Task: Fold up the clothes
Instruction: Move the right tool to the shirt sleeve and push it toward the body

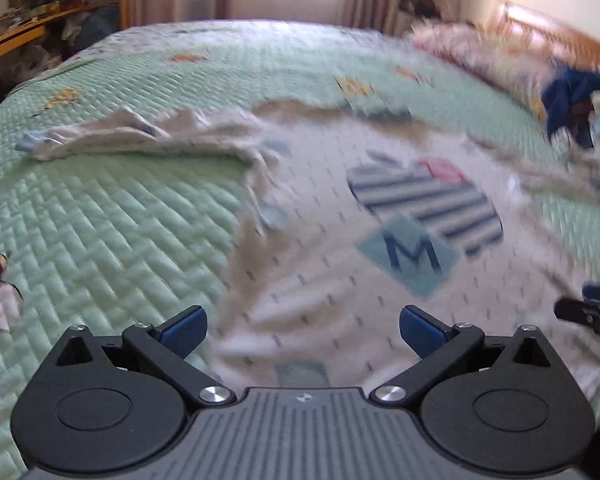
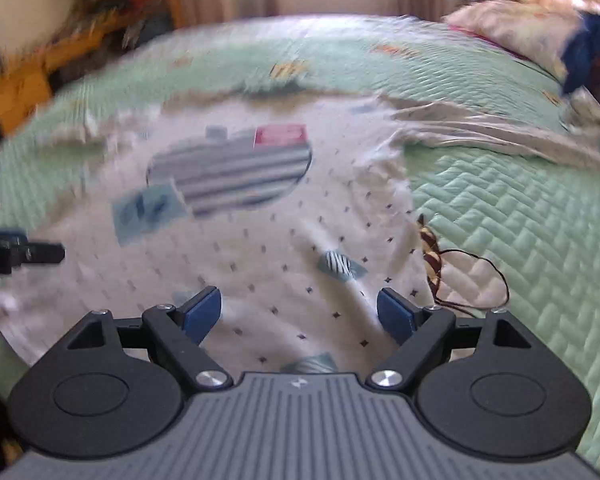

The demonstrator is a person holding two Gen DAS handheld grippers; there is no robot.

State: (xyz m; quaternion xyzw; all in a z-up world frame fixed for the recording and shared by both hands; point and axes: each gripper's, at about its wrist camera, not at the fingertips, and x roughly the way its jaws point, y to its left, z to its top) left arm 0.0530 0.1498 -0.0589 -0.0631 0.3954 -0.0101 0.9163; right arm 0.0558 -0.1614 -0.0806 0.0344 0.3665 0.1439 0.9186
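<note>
A white long-sleeved shirt [image 1: 340, 280] with small dark marks, a striped patch and a blue square with an M lies spread on the green quilted bedspread [image 1: 100, 232]. Its sleeve [image 1: 140, 136] stretches to the left. My left gripper [image 1: 303, 330] hovers open over the shirt's near hem, nothing between its blue pads. The right wrist view shows the same shirt [image 2: 280, 240], its other sleeve [image 2: 480, 128] running right. My right gripper [image 2: 299, 314] stands open above the hem, empty. Each gripper's tip shows at the edge of the other's view, blurred.
A brown-striped embroidered bee with dark threads [image 2: 432, 252] marks the quilt beside the shirt's right edge. Pillows [image 1: 480, 52] and a heap of blue clothes [image 1: 580, 104] lie at the right. Wooden shelves [image 1: 40, 12] stand far left, a curtained window behind the bed.
</note>
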